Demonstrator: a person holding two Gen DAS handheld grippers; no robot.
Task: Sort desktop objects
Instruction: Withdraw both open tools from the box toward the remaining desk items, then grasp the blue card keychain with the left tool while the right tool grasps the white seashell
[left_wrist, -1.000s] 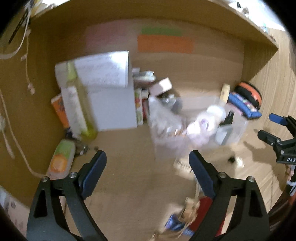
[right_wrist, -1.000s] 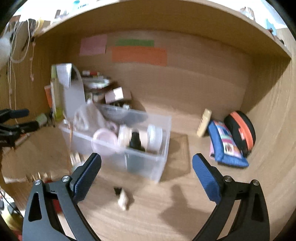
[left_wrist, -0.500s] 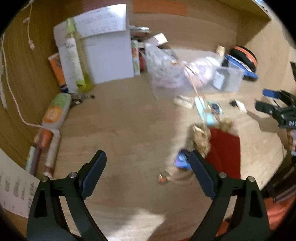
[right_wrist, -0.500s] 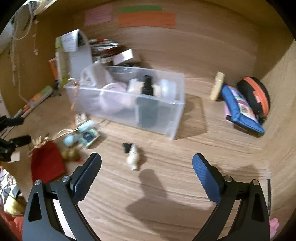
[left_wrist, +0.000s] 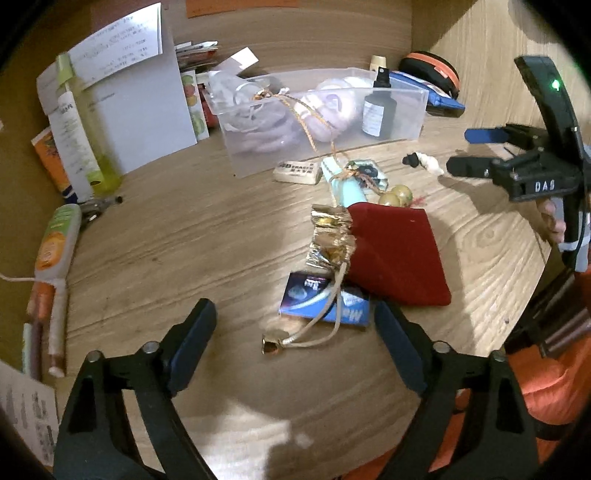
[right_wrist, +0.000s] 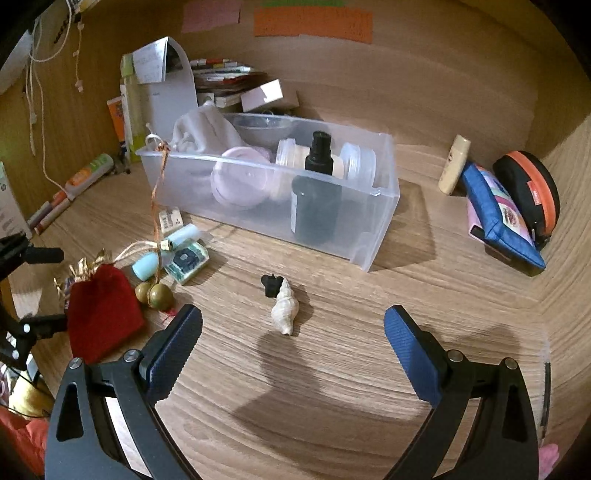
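Left wrist: gripper (left_wrist: 458, 151) reads "DAS".

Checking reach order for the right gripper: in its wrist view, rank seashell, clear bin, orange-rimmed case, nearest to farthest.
1. Seashell: on the desk just ahead of the open right gripper, between its fingers.
2. Clear bin: behind the shell, centre.
3. Orange-rimmed case: far right corner.

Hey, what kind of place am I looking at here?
Probably a home desk nook or study alcove: a wood-grain desktop walled in by wooden panels, sticky notes on the back wall, and a clear plastic organiser bin among pouches, papers and small trinkets.
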